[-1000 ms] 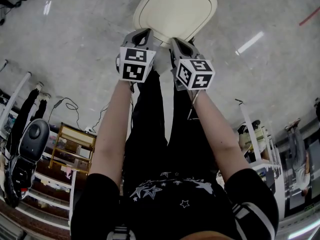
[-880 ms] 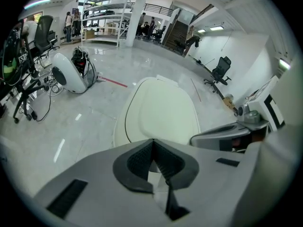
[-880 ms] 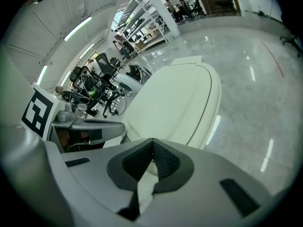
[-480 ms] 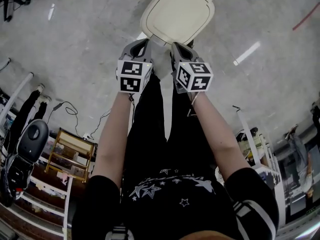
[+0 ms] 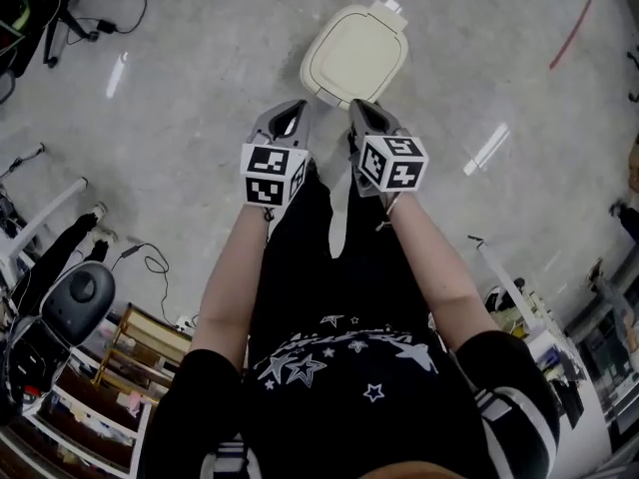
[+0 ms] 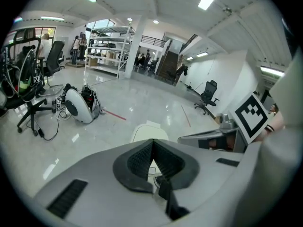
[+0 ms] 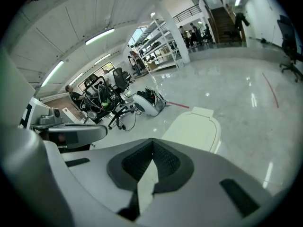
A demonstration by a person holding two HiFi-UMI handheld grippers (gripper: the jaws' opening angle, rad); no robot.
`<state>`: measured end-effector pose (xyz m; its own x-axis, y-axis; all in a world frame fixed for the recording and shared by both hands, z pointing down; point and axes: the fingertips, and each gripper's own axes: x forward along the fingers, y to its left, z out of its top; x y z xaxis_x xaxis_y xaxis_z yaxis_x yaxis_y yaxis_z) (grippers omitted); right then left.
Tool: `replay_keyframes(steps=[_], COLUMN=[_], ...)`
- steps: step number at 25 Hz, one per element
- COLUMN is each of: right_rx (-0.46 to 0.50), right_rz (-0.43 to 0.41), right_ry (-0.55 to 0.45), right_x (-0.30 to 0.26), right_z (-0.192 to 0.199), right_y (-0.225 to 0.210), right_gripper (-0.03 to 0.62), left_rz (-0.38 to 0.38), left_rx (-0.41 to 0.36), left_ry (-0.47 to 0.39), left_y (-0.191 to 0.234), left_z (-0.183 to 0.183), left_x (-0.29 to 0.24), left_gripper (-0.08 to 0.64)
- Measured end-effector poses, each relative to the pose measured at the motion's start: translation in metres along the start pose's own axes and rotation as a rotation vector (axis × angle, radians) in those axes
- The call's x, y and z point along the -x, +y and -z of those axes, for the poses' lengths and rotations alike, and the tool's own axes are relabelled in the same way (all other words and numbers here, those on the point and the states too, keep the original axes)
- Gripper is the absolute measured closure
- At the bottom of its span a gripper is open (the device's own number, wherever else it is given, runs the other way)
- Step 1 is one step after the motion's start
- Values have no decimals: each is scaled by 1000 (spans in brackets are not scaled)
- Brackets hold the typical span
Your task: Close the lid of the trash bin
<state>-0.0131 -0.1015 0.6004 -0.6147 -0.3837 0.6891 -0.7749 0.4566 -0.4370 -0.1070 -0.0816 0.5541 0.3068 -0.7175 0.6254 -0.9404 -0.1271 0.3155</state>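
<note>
The cream trash bin (image 5: 354,55) stands on the grey floor ahead of me, its lid lying flat on top. The left gripper (image 5: 289,110) and the right gripper (image 5: 360,107) are held side by side just short of the bin's near edge, not touching it. Both are shut with nothing between their jaws. In the left gripper view the bin (image 6: 149,132) shows just beyond the closed left gripper (image 6: 152,144). In the right gripper view the bin (image 7: 193,126) lies ahead and to the right of the closed right gripper (image 7: 152,144).
Office chairs and cables (image 5: 35,3) crowd the far left. A white rounded machine (image 6: 79,106) lies on the floor left of the bin. A red tape line (image 5: 569,33) marks the floor at the right. A wooden shelf (image 5: 105,392) and a black device (image 5: 78,302) sit behind me.
The bin now looks smaller and farther away. Both grippers have drawn back from the lid, which they overlapped a second ago.
</note>
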Motion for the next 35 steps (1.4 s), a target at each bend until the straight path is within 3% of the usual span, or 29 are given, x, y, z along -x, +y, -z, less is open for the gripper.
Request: replay_keyframes(steps=[10,18,35], right_rx=[-24,3,39], right_rz=[87,66,-4], right_ry=[-166,-292,-420], right_x=[103,166,278], right_z=[-23,-64,-43], right_y=[55,73,79], right_gripper=[597,597,597], left_rz=[119,163,214], left_rx=[-31,-67,-159], left_ry=[-107,-186,-345], left_y=[-44,-78,-191], left_z=[-49,-82,-103], left_x=[95,136,207], left_gripper=[549,549,549])
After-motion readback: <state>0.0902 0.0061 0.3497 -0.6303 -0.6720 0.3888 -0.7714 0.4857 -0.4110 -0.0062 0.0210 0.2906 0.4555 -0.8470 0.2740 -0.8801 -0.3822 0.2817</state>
